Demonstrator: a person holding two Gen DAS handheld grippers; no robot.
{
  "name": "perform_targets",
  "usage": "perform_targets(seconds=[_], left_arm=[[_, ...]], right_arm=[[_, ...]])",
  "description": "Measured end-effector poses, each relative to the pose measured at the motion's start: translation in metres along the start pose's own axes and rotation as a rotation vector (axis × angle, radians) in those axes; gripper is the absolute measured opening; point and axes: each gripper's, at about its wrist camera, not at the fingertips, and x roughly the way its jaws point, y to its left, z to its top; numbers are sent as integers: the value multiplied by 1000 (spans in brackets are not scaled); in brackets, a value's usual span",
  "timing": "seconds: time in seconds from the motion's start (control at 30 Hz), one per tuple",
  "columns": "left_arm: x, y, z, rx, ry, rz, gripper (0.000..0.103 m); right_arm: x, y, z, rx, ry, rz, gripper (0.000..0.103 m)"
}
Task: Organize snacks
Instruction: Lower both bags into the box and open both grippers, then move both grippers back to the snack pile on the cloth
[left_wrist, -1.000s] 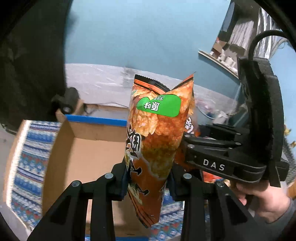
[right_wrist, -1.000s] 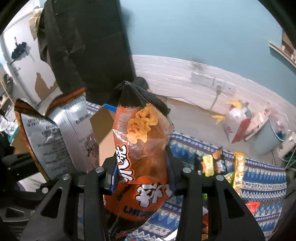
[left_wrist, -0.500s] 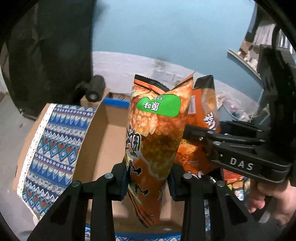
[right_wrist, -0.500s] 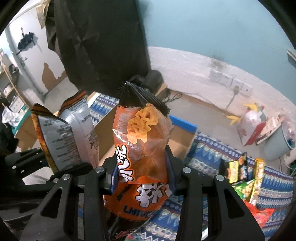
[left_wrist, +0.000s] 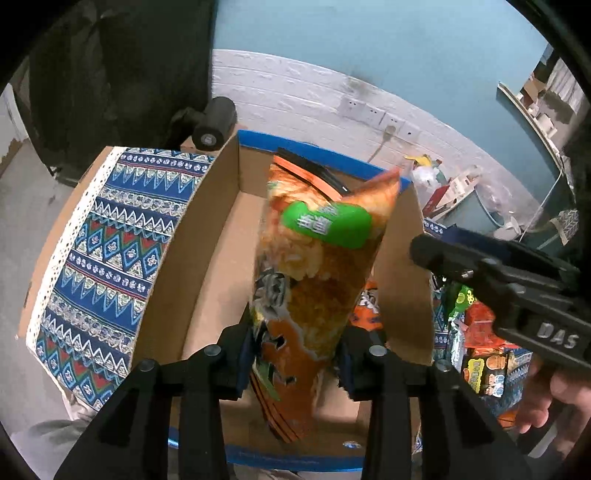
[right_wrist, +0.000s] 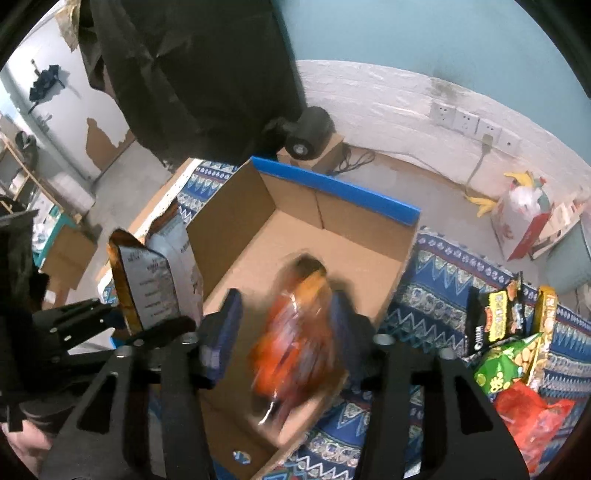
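An orange-red chip bag with a green label (left_wrist: 314, 280) stands upright between the pads of my left gripper (left_wrist: 295, 354), above the open cardboard box (left_wrist: 207, 295). Those jaws are opening, but the pads still touch the bag. From the right wrist view the same bag shows its silver back (right_wrist: 155, 280). My right gripper (right_wrist: 284, 328) hangs over the box (right_wrist: 325, 229) with its jaws opening. A blurred orange snack bag (right_wrist: 295, 339) drops between the fingers, free of the left pad. A corner of that orange bag (left_wrist: 364, 306) peeks out behind the chip bag.
The box sits on a blue patterned cloth (left_wrist: 110, 251). A heap of snack packs (right_wrist: 506, 325) lies to its right. A black cylinder (right_wrist: 310, 129) and dark hanging fabric (right_wrist: 192, 74) stand behind the box. A hand (left_wrist: 546, 398) holds the right gripper.
Both grippers came down over the box. The right jaws spread apart and the orange bag slid out of them. The left jaws widened slightly around the chip bag.
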Motion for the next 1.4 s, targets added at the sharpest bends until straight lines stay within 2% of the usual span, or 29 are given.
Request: perform_targets(seconds=[0.07,0.1,0.17,0.23,0.4,0.63,0.87,1.4], left_arm=[[-2,-5,1,10,-8,5,49],[-5,-9,0,24,-18,22,59],[-9,-15,1,45,-37,75,72],[-13,-19,1,56,-56,91,72],[-16,-29,1,53,-48,57,72],[-11,-72,-5,138,-41,21,72],[-4,-118,-17,232,-9,-21,72],[29,-189,-46,332,83,-86,72]], right_arm=[[-9,-2,0,5,-22,-13,64],[-13,-4,0,9,-29,-16,65],[-20,-7,-1,15,-38,-18,70],[-28,-12,-4,18,-49,-31,72],[-45,-27,-15,20,-53,-77,76],[-66,-68,-42,88,-27,-132,76],[-94,-107,-69,155,-36,-193,76],[-135,-204,-151,368,-14,-316,76]])
